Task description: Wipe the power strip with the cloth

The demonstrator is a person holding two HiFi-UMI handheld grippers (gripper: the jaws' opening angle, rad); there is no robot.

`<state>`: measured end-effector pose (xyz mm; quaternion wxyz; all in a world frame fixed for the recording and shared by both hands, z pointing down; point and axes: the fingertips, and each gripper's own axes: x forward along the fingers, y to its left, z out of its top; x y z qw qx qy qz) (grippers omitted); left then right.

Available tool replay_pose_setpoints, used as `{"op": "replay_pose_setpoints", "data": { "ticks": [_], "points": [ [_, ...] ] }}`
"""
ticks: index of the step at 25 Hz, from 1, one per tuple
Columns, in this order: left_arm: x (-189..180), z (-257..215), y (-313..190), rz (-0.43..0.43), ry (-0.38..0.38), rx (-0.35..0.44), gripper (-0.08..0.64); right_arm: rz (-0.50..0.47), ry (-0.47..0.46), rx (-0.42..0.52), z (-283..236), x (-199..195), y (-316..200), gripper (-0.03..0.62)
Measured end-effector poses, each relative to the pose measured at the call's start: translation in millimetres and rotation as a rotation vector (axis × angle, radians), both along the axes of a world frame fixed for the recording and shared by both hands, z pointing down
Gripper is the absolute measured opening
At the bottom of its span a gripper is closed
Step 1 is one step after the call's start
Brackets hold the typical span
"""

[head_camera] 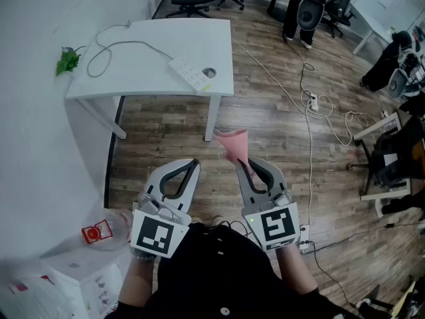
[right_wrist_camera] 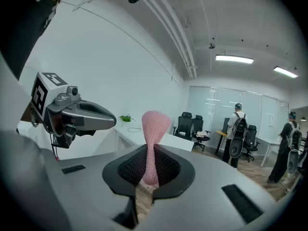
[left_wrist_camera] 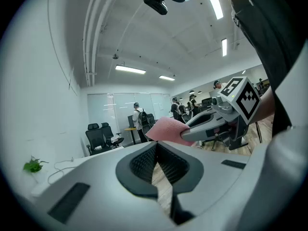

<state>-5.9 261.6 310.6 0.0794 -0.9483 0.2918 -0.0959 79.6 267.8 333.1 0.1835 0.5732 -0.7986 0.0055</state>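
The right gripper [head_camera: 240,161] has its jaws clamped on the pink cloth [head_camera: 232,143]; the right gripper view shows the fabric [right_wrist_camera: 155,124] pinched narrow between the pads and flaring out above the tips. The left gripper [head_camera: 194,163] is held just beside it at about the same height, with its jaws brought together at the tips and nothing between them, as confirmed in the left gripper view. Both grippers are held in the air over a wooden floor [head_camera: 279,131], well apart from the work surface. Ahead stands a white table [head_camera: 166,35]. The white power strip [head_camera: 190,73] lies flat on it near the front edge, at an angle, beside a round cable port [head_camera: 209,72]. Its grey lead [head_camera: 119,44] runs back across the table top in a loop toward the wall. A small green plant sprig [head_camera: 67,60] sits at the table's left edge. Further cables [head_camera: 309,111] trail across the floor to the right
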Motion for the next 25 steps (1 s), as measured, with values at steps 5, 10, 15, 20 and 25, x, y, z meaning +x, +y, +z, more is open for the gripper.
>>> {"op": "replay_pose_setpoints", "data": {
  "ticks": [5, 10, 15, 20, 25],
  "points": [
    [-1, 1, 1, -0.001, 0.006, -0.008, 0.014, 0.003, 0.000, -0.002, 0, 0, 1, 0.051],
    [-1, -2, 1, 0.000, 0.005, -0.003, 0.014, 0.002, 0.004, -0.003, -2, -1, 1, 0.051],
    [-3, -1, 2, 0.000, 0.006, -0.002, 0.014, 0.003, -0.006, -0.007, -1, -3, 3, 0.051],
    [-10, 0, 1, 0.002, 0.005, -0.003, 0.014, 0.016, -0.022, 0.012, -2, -6, 1, 0.051],
    [-18, -1, -2, 0.008, 0.011, 0.002, 0.014, 0.028, -0.011, -0.004, -1, -13, 0, 0.051]
  ]
}}
